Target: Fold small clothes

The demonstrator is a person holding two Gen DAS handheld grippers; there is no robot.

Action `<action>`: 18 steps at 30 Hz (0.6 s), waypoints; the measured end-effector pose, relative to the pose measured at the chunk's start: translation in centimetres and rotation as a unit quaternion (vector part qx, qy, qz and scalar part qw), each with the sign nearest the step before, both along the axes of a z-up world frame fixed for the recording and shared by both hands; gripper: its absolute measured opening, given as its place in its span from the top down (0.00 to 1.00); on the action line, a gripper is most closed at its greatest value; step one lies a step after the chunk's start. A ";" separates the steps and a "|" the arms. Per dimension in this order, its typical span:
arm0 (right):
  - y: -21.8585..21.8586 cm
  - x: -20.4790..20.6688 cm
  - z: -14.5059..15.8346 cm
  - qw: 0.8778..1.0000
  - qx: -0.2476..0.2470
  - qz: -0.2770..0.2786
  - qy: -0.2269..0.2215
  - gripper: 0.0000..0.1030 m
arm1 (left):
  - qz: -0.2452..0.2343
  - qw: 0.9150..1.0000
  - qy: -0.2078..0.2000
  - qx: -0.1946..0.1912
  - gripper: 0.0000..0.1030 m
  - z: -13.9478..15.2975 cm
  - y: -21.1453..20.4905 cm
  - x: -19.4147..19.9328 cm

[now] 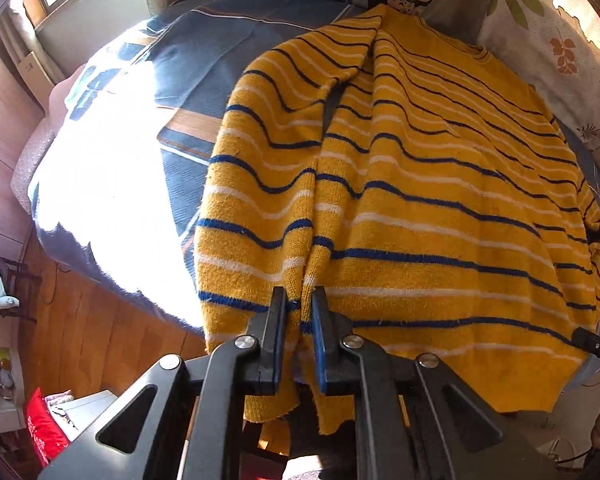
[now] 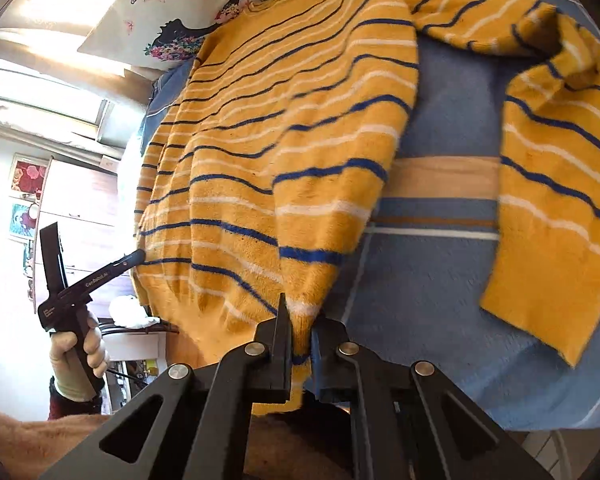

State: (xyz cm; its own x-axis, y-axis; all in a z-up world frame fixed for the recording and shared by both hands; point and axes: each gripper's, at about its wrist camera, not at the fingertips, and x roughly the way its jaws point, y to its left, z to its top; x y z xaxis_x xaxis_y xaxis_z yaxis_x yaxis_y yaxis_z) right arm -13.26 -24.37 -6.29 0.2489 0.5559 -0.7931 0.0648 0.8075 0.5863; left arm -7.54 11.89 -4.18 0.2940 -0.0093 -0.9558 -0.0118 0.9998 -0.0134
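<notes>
A: What fills the scene?

B: A bed [image 1: 188, 92] under a blue blanket, sunlit on one side, pillows [image 2: 160, 12] at its head. Across it lies a sweater [image 1: 440, 184], yellow with blue and white stripes, neck toward the pillows, hem at the bed's near edge.

A: Is it flat?

B: Mostly. One sleeve [image 1: 284, 128] is folded in over the body; the other sleeve [image 2: 556, 184] lies out on the blanket, bent at the elbow and apart from the body.

A: And the tools?

B: Both are nearly closed on knit. The left tool [image 1: 300, 300] pinches the cuff end of the folded-in sleeve near the hem. The right tool [image 2: 300, 316] clamps a cuff-like end of striped knit at the near edge on the opposite side. A gloved hand [image 2: 80, 344] carries the left tool, seen from the right wrist view.

A: Which step is this?

B: Likely the start of a fold, with both grips just set.

A: What does the next move need?

B: Probably lifting both ends together and carrying them level toward the neck, keeping the knit taut so it does not bunch.
</notes>
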 end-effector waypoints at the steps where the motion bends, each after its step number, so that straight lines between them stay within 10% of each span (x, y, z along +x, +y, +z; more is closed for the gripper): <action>1: -0.2 0.1 0.0 1.000 -0.013 -0.004 0.003 0.92 | 0.001 1.000 0.004 0.005 0.88 -0.1 0.4 0.0; 6: -3.4 -1.7 -0.3 0.998 -0.020 -0.053 0.003 0.91 | 0.022 0.999 0.032 -0.024 0.88 -1.7 1.5 -0.5; 10: -9.4 -3.6 1.5 0.981 -0.061 -0.185 -0.019 0.50 | 0.051 0.997 -0.005 -0.062 0.88 0.7 3.7 -1.8; 18: -11.8 -3.4 -0.9 0.964 -0.080 -0.252 -0.008 0.49 | 0.010 0.995 -0.069 -0.070 0.71 5.5 -0.2 -0.1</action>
State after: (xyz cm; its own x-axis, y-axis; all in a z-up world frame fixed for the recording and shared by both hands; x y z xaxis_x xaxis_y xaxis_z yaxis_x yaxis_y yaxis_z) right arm -16.67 -36.16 -7.22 0.4678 0.2323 -0.8527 0.4642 0.7564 0.4608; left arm -7.64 11.68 1.36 0.4233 -0.1324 -0.8962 -0.0203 0.9876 -0.1555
